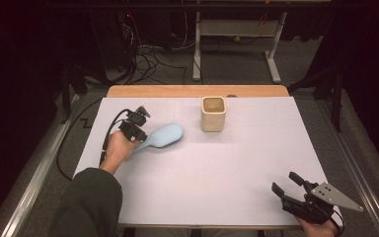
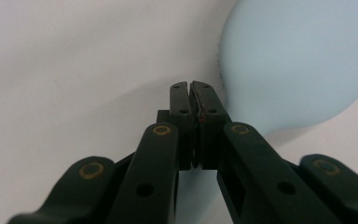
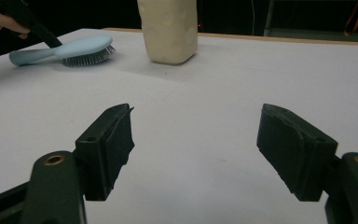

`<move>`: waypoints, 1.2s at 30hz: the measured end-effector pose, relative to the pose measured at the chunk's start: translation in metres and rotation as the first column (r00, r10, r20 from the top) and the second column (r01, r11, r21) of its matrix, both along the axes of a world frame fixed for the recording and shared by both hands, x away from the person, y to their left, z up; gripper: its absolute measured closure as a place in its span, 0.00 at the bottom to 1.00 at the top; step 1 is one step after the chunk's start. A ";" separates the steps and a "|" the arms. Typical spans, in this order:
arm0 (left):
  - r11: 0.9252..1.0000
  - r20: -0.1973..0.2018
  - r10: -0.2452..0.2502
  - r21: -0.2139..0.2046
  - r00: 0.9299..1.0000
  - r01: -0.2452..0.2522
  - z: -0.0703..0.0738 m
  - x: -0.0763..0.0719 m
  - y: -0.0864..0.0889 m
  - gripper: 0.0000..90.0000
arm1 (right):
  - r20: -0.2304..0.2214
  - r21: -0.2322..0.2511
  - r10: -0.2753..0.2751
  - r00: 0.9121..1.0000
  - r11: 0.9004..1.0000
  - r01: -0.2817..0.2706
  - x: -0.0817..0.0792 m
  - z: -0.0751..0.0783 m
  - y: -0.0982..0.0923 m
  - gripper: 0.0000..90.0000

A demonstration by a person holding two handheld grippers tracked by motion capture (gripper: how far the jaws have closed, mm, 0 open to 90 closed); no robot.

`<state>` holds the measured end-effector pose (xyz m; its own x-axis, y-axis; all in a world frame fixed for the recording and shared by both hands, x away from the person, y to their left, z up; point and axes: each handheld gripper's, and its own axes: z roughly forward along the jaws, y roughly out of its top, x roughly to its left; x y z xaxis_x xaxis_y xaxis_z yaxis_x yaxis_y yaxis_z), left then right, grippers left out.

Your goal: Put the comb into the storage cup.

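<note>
While the left gripper (image 1: 139, 132) is clamped on the pale blue plastic hairbrush (image 1: 162, 136) at its handle, a level lift is advised; the right gripper (image 1: 288, 186) is held agape.

Left gripper (image 1: 137, 129) sits low at mid-left, its jaws pressed together, the sleeved forearm angling in. Right gripper (image 1: 288, 186) rests near-right, jaws spread wide.

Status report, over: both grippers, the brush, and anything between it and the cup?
Left gripper shut, at the blue hairbrush handle, grasp unclear. Right gripper open, idle near table corner. Brush bristles down. Cream cup upright, path clear.
</note>
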<state>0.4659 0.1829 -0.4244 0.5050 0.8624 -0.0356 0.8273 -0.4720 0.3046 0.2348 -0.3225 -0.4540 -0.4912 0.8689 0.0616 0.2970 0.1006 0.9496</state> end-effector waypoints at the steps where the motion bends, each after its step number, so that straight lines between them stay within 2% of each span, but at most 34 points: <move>1: 1.000 0.000 0.004 -0.009 1.000 -0.004 0.000 -0.001 0.000 0.97 | 0.000 0.000 0.000 1.000 1.000 0.000 0.000 0.000 0.000 0.31; 9: 0.999 -0.015 0.006 -0.043 1.000 -0.007 -0.003 -0.011 0.003 0.97 | 0.001 -0.002 0.001 1.000 1.000 -0.001 0.000 0.000 0.000 0.31; 24: 0.997 -0.012 -0.002 -0.073 1.000 0.002 -0.006 -0.027 0.006 0.98 | -0.001 -0.004 0.004 1.000 1.000 -0.004 0.000 0.000 0.001 0.31; 36: 0.997 -0.003 -0.031 -0.074 1.000 0.030 -0.006 -0.041 0.005 0.98 | -0.002 -0.003 0.003 1.000 1.000 -0.003 0.000 0.000 0.001 0.31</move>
